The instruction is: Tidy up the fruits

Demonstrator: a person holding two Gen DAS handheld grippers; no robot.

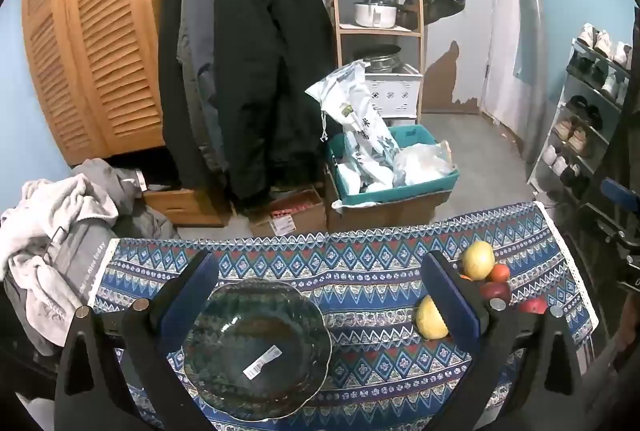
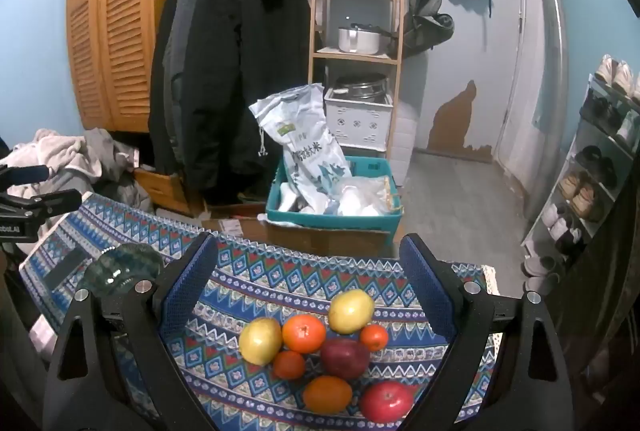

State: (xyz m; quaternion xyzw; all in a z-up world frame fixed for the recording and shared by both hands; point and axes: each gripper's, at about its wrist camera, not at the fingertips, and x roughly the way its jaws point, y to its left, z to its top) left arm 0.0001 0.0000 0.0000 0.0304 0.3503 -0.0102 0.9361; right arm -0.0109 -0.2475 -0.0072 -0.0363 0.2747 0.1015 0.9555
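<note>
A dark green glass bowl with a white label inside sits empty on the patterned tablecloth. My left gripper hangs open above it, with nothing between its fingers. To the bowl's right lie yellow fruits and red ones, partly hidden by the right finger. In the right wrist view my right gripper stands open over a cluster of fruit: two yellow ones, several oranges, a dark red apple and a bright red apple. The bowl shows at the left.
Beyond the table's far edge stand a teal bin with bags on cardboard boxes, hanging dark coats, a wooden shelf with pots, and a shoe rack at the right. Crumpled laundry lies at the left.
</note>
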